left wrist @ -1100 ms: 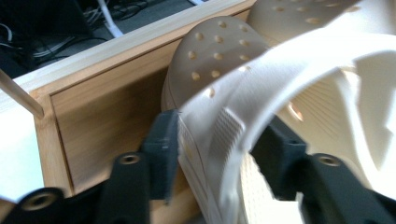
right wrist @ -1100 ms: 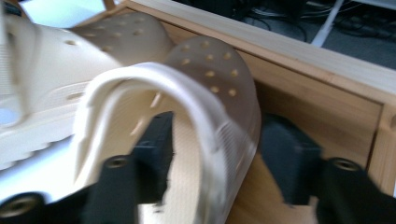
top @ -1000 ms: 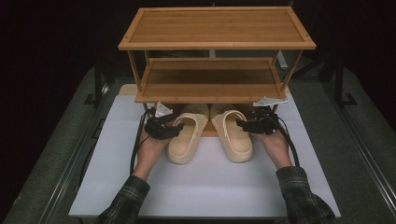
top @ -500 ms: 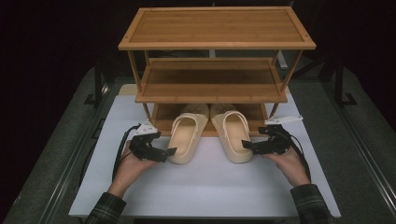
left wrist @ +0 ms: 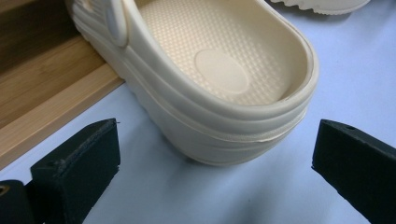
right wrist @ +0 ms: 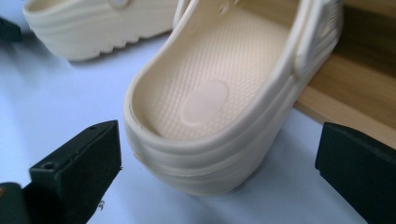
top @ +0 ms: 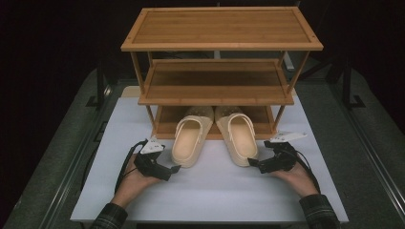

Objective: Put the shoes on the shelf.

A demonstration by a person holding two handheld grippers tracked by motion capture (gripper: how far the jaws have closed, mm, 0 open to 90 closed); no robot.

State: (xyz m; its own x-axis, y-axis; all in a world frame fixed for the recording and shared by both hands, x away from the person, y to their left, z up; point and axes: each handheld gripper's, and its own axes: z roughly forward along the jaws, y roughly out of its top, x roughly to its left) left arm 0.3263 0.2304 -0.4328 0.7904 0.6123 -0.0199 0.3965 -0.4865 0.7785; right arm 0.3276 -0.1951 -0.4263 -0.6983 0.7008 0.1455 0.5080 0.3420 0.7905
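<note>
**Resting both grippers just behind a pair of cream clogs**

Lying on the white table top (top: 119,143), two cream clogs point their toes under the lowest shelf of a wooden rack (top: 219,81), and their heels stick out toward the person. The left gripper (top: 173,168) is held low over the table by the left hand (top: 129,183). Its jaws are spread wide and hold nothing. In the left gripper view, the heel of the left clog (left wrist: 219,79) sits ahead of the two jaws, in line with the gap between them, but not touching either one. Beyond the left jaw in that view runs the wooden base board of the rack (left wrist: 42,116), and a part of the other clog's sole shows at the top, beyond the right jaw.

The right gripper (top: 253,163) is held by the right hand (top: 298,176) in the same manner, low and near the table. Its jaws are also spread apart and empty. In the right gripper view, the heel of the right clog (right wrist: 224,102) stands ahead of the jaws, in front of the gap, clear of both. Beyond the right jaw lies the wood of the rack, and beyond the left jaw, farther away, lies the side of the left clog. A cable trails back from each gripper along the hand. The sleeves at the bottom of the high view are of a checked cloth.
</note>
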